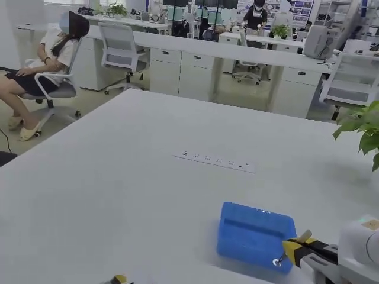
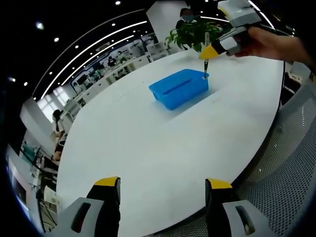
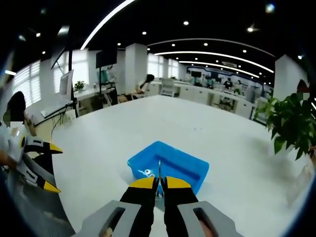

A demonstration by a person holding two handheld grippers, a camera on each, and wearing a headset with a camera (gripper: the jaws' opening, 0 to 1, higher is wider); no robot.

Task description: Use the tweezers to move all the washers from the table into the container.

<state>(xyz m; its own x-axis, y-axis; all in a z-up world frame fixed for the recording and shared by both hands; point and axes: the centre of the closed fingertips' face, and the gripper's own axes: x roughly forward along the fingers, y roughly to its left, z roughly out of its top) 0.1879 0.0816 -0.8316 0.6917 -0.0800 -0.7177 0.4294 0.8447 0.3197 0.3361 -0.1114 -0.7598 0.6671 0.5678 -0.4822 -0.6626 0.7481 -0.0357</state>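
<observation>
A blue container (image 1: 254, 235) stands on the white table (image 1: 118, 177) near its front right. My right gripper (image 1: 294, 245) is shut on thin metal tweezers (image 1: 284, 255), whose tips hold a small washer (image 1: 277, 261) at the container's near right edge. In the right gripper view the tweezers (image 3: 159, 173) point over the container (image 3: 170, 165), where small metal pieces (image 3: 146, 173) lie. My left gripper (image 2: 163, 185) stands open and holds nothing, low over the table's near edge and well short of the container (image 2: 180, 88). It shows the right gripper (image 2: 211, 51) above the container.
A socket strip (image 1: 216, 160) is set into the table's middle. A potted plant (image 1: 362, 127) stands at the right edge. A person sits on an office chair (image 1: 50, 65) beyond the table's far left. The left gripper (image 3: 53, 168) hangs left of the container.
</observation>
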